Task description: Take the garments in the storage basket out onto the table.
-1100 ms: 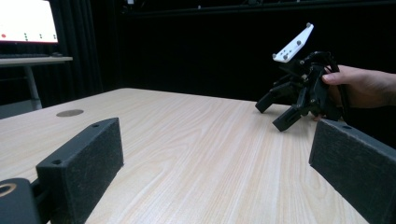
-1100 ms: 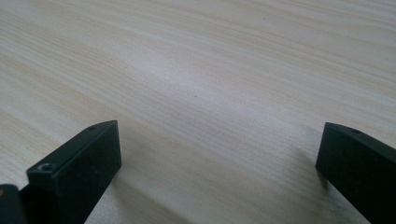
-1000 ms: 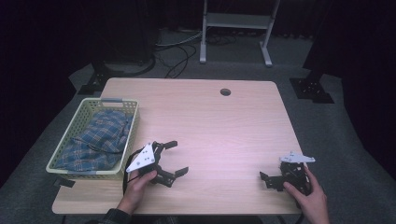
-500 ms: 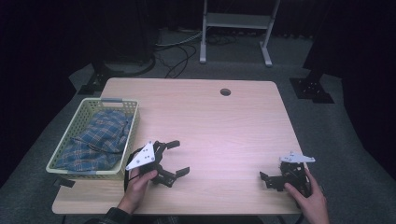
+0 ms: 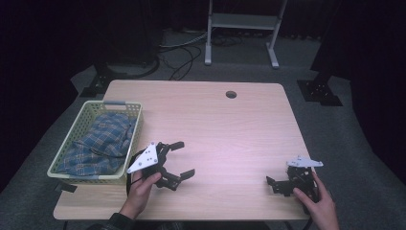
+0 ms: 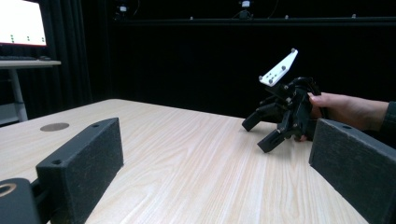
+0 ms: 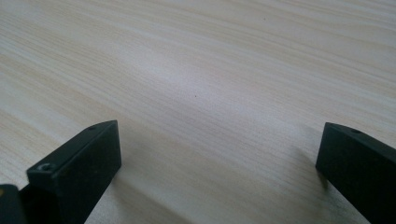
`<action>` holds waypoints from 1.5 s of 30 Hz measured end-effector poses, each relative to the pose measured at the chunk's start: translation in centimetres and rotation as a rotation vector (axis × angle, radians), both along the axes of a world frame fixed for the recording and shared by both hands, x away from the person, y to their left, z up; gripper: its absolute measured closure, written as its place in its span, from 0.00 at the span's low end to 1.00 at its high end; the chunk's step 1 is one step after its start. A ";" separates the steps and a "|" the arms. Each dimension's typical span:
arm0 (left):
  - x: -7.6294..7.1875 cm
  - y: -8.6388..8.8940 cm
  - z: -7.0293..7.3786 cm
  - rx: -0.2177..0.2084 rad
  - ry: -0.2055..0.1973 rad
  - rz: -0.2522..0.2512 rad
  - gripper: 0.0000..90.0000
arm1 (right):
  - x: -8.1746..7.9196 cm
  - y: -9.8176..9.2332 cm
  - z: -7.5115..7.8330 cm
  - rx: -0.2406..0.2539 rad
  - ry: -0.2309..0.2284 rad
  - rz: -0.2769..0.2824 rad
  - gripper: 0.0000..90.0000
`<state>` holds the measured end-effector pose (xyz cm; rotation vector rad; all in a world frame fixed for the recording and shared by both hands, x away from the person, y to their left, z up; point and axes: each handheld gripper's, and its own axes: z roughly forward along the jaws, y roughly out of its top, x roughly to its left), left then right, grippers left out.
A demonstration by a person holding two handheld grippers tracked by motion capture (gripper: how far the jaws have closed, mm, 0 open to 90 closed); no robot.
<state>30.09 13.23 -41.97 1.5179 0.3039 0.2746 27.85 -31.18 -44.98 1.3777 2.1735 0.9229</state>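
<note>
On the pale wooden table (image 5: 230, 129), my left gripper (image 5: 186, 158) rests near the front left, a hand gripping it. Its jaws are wide open and point right, with nothing between them. My right gripper (image 5: 272, 185) sits at the front right corner in the other hand, open and tilted down at the tabletop. In the left gripper view my own jaws (image 6: 217, 177) frame bare wood, and the right gripper (image 6: 256, 136) faces me from farther along the table. In the right gripper view the jaws (image 7: 215, 163) stand apart just over bare wood grain.
A pale green mesh basket (image 5: 136, 129) stands at the table's left edge with a blue plaid cloth (image 5: 103, 139) bunched inside. A round cable hole (image 5: 231, 94) lies near the far edge. Stands and cables cover the dark floor beyond.
</note>
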 end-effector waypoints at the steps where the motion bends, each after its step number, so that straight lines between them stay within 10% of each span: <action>1: 0.0 0.0 0.1 -0.003 0.004 -0.001 0.02 | 0.0 0.0 0.0 0.000 0.000 0.000 0.00; 45: 1.0 -0.8 4.6 0.011 0.013 -0.023 0.02 | 0.0 0.0 0.0 -0.001 0.000 0.000 0.00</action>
